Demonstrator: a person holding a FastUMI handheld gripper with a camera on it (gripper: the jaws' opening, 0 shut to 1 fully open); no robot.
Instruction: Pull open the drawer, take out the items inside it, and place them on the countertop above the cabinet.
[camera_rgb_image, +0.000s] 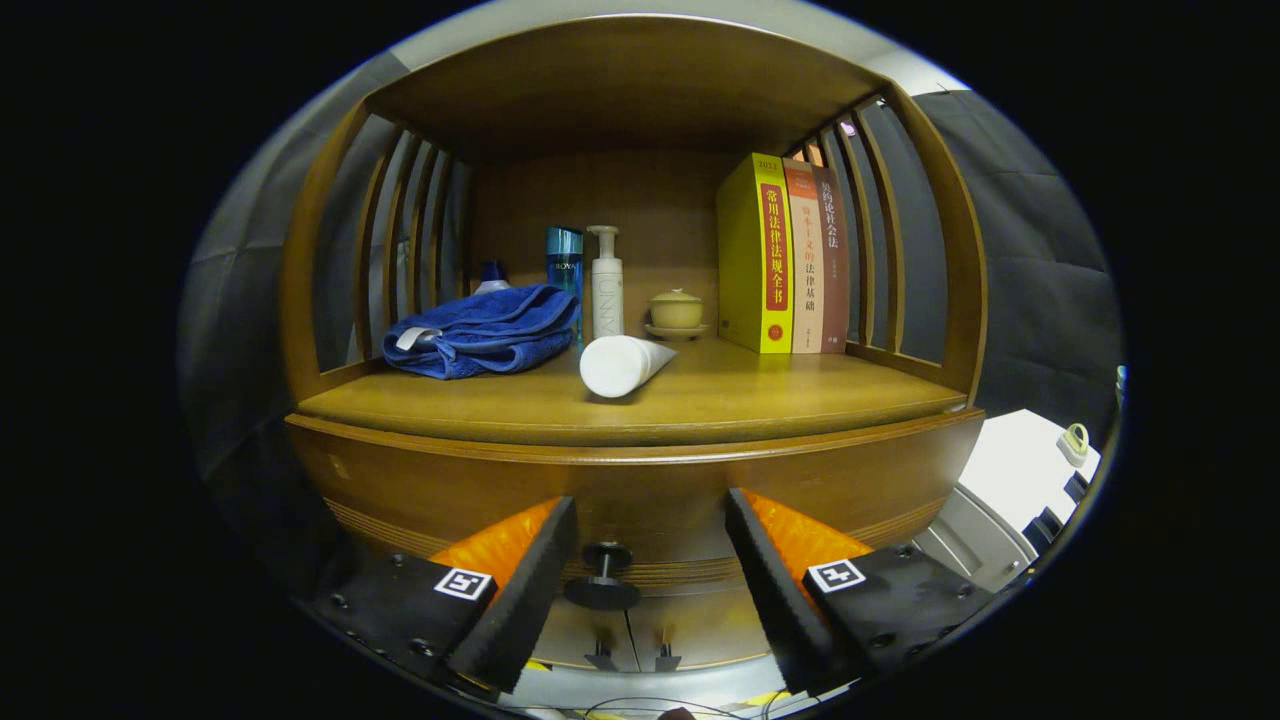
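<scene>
Drawer (640, 490) front sits closed under the countertop (700, 400), its small knob (603, 575) between the fingers, toward the 9 o'clock one. Gripper (650, 575) gapes wide, holding nothing. Knob looks rigid and smooth — likely slippery; pinch its stem behind the cap and pull straight.

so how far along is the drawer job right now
Nothing looks done yet: the drawer sits flush and shut. In hand: the tool is open, fingers either side of the drawer knob, not gripping it. Left: pull it open, lift out whatever is inside and set it on the countertop, which already holds a towel, a white tube and books.
</scene>
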